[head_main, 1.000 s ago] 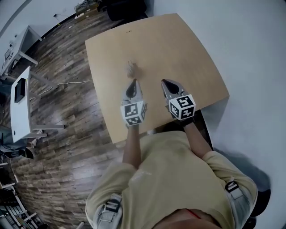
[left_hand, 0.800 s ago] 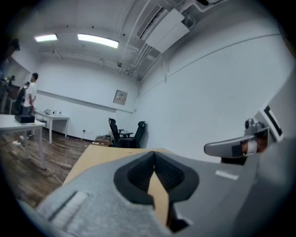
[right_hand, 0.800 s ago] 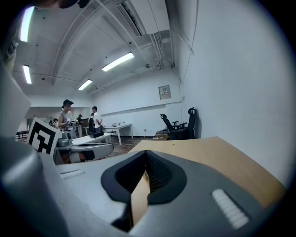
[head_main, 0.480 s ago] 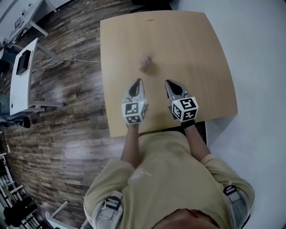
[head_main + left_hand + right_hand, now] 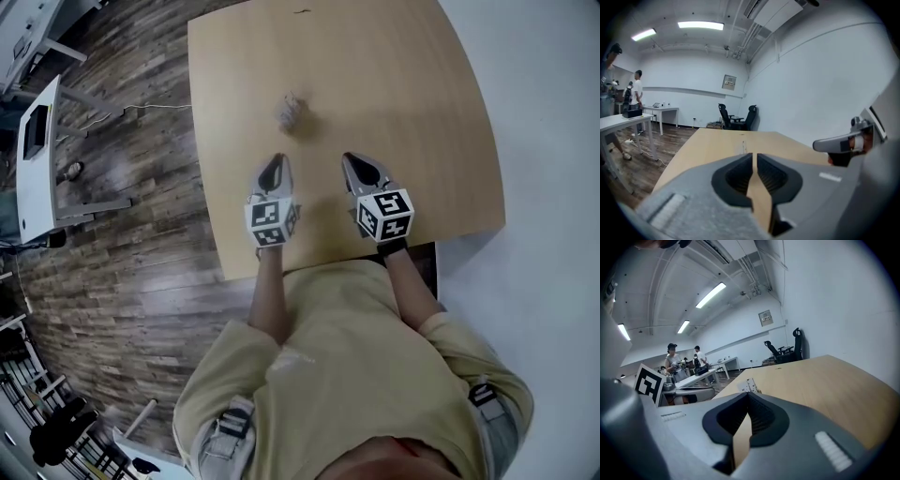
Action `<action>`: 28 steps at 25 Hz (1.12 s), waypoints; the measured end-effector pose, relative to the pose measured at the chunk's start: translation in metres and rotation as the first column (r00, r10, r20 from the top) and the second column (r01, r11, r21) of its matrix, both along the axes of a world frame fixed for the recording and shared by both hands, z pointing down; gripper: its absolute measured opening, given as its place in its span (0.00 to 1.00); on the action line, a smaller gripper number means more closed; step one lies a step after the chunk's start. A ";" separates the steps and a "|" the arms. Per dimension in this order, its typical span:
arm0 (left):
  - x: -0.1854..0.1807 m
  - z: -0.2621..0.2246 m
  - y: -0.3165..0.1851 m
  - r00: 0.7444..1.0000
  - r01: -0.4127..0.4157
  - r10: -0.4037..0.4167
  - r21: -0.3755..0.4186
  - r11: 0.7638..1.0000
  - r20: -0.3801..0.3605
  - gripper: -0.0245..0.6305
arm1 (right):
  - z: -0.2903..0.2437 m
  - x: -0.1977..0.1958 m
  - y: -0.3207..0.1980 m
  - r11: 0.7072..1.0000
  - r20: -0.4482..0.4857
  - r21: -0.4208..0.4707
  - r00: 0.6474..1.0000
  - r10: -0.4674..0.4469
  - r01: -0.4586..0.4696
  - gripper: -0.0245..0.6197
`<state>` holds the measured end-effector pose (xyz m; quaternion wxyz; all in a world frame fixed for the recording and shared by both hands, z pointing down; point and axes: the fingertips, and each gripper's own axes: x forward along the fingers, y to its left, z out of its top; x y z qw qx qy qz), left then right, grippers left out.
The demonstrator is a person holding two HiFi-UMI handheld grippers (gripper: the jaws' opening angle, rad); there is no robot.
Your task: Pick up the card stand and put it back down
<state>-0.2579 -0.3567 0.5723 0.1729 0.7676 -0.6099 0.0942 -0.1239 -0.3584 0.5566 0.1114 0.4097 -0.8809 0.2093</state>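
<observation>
The card stand (image 5: 290, 110), small and clear, sits on the light wooden table (image 5: 412, 112) at left of centre. It also shows as a small clear piece straight ahead in the left gripper view (image 5: 743, 146) and in the right gripper view (image 5: 749, 386). My left gripper (image 5: 273, 163) hovers near the table's front edge, a short way before the stand. Its jaws are almost together and just opening, with nothing between them. My right gripper (image 5: 353, 161) is level with it to the right, shut and empty.
A white desk (image 5: 37, 178) stands on the wooden floor to the left of the table. Office chairs (image 5: 736, 115) are at the table's far end. People (image 5: 636, 93) stand by desks at the back of the room. A white wall runs along the right.
The head view has swung and the table sits differently in frame. Both grippers keep their places near the front edge. The card stand has not moved.
</observation>
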 end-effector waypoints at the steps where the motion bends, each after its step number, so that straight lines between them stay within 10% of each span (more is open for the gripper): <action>1: 0.002 0.003 -0.001 1.000 -0.005 0.005 -0.011 1.000 0.004 0.07 | 0.002 0.003 -0.002 1.000 0.006 -0.008 1.000 0.007 -0.007 0.05; 14: 0.005 0.080 -0.062 0.989 -0.129 0.135 -0.092 0.987 0.068 0.49 | 0.063 0.005 -0.026 0.993 0.057 -0.106 0.997 0.061 -0.054 0.05; 28: -0.002 0.127 -0.122 0.983 -0.149 0.159 -0.111 0.983 0.091 0.52 | 0.091 0.028 -0.028 0.983 0.061 -0.146 0.990 0.124 -0.114 0.05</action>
